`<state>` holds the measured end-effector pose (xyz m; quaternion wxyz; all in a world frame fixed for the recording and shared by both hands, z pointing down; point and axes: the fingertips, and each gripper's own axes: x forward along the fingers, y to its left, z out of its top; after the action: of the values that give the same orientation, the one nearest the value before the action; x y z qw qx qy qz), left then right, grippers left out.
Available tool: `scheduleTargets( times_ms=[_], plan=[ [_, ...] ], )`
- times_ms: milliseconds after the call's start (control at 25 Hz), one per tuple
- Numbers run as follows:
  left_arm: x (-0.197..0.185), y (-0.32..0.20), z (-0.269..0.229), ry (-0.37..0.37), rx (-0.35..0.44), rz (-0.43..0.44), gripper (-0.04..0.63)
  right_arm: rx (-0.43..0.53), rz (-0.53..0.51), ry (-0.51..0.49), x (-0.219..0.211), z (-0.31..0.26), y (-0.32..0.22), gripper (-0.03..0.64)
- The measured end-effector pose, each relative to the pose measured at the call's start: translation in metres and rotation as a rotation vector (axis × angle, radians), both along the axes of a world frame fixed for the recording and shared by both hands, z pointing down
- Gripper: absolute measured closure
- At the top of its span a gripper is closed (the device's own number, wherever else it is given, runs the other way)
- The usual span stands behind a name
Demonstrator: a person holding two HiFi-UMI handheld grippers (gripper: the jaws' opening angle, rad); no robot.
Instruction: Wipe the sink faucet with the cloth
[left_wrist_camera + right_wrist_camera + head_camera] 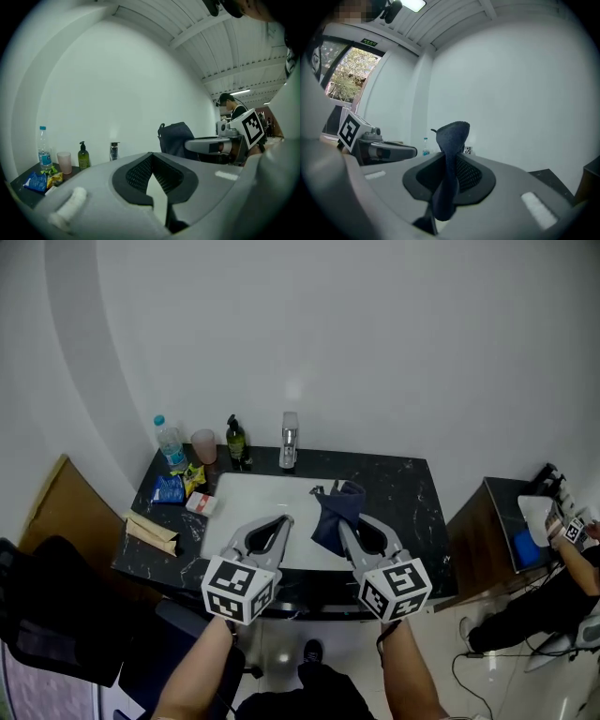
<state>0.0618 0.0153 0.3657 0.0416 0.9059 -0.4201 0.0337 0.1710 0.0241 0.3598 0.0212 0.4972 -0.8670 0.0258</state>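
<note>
Clamped in the right gripper [343, 529], the dark cloth [334, 509] is well short of the faucet [289, 441], the left gripper [283, 519] closed and empty, so reaching forward likely comes next.

This is a mock washstand set up inside a lab-like work hall. Ahead of the jaws, a black marbled counter [412, 493] against a bare white wall carries a white sink [253, 498], a chrome faucet [289, 442], a soap bottle [234, 440], a water bottle [169, 442] and a cup [203, 445]. Right of the jaws, a person [553, 592] is beside a wooden side table [497, 521], with cables [469, 667] on the floor. A black office chair [56, 615] stands left of the jaws. Above them is a slatted ceiling [220, 47] with strip lights. A large window [344, 77] shows trees.
</note>
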Motion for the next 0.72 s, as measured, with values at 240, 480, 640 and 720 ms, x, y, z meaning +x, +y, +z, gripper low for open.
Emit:
scheduleTargets(
  times_ms=[240, 480, 640, 720],
  plan=[
    [0.018, -0.064, -0.006, -0.01, -0.008, -0.058, 0.594, -0.014, -0.064, -0.006, 0.012, -0.003, -0.067, 0.558],
    [0.015, -0.095, -0.007, -0.027, -0.017, -0.091, 0.594, -0.011, -0.083, -0.017, 0.012, -0.008, -0.104, 0.557],
    [0.006, -0.112, -0.003, -0.019, -0.022, -0.096, 0.594, -0.022, -0.068, -0.005, 0.009, -0.004, -0.123, 0.558],
    [0.001, -0.121, 0.002, -0.012, -0.031, -0.089, 0.594, -0.035, -0.056, 0.012, 0.005, 0.002, -0.13, 0.557]
  ],
)
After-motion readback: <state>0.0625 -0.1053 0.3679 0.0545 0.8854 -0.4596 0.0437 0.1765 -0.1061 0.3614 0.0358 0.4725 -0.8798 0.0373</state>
